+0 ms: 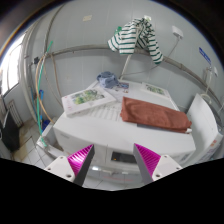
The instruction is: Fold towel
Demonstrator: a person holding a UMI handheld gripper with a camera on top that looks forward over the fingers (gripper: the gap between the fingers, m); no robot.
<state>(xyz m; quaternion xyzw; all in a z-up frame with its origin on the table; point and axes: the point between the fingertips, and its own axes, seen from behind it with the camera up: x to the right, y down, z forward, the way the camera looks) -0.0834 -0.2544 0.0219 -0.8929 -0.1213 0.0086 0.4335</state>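
Observation:
A rust-brown towel (155, 114) lies flat on the right part of a white table (100, 128), well beyond my fingers. My gripper (113, 160) is open and empty, held above the table's near edge. The magenta pads show on the left finger (80, 158) and the right finger (148, 158), spread wide apart with nothing between them.
A flat box with a green picture (84, 98) lies at the table's left. A blue-grey bundle (108, 79) sits at the back. A striped green-and-white garment (136, 37) hangs on the wall behind. A white chair back (204, 122) stands at the right.

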